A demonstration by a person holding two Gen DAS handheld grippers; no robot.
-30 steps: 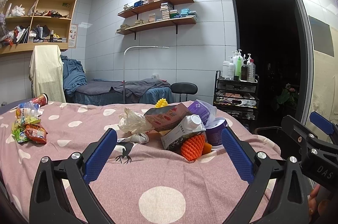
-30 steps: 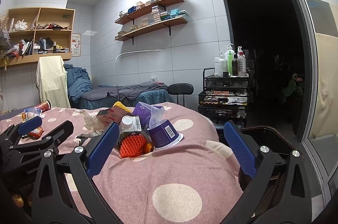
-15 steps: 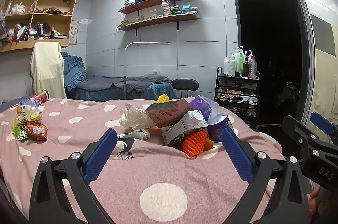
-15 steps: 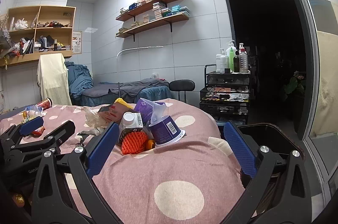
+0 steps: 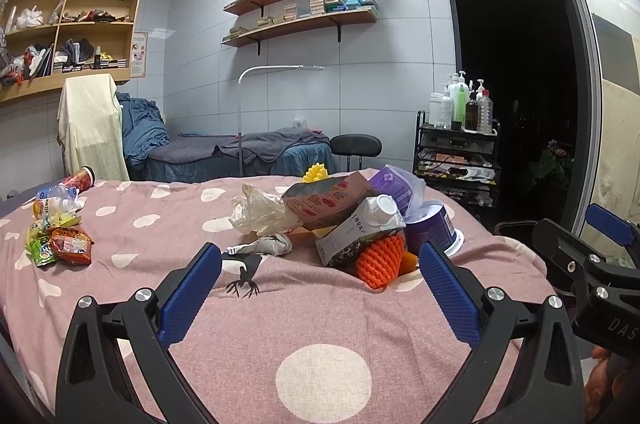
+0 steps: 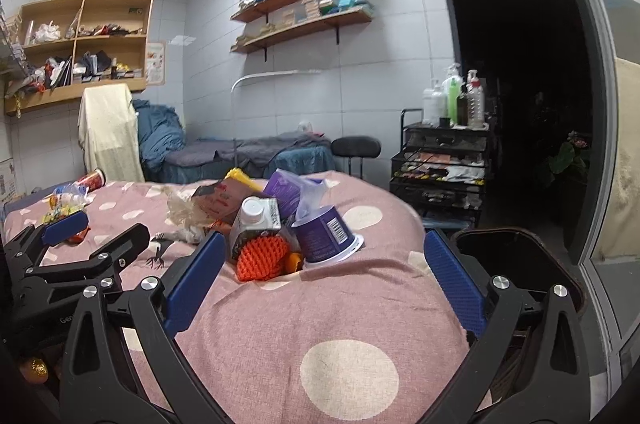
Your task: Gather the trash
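Your left gripper [image 5: 320, 276] hovers over the pink spotted cover [image 5: 320, 328] with its blue pads spread wide and nothing between them. Your right gripper [image 6: 322, 274] is just as wide apart and empty, low over the same cover.

The trash sits heaped ahead of both: a carton [image 5: 360, 230] with a white cap leans on an orange mesh piece [image 5: 380, 260], a purple tub [image 5: 434, 228] lies on its side just right of them, a snack box [image 5: 328, 202] and a crumpled bag [image 5: 260, 212] lie behind, touching.

A second cluster, wrappers [image 5: 60, 244] and a bottle [image 5: 54, 196], lies well apart at the far left.

A dark bin [image 6: 516, 264] stands beside the bed, behind your right gripper's right finger.
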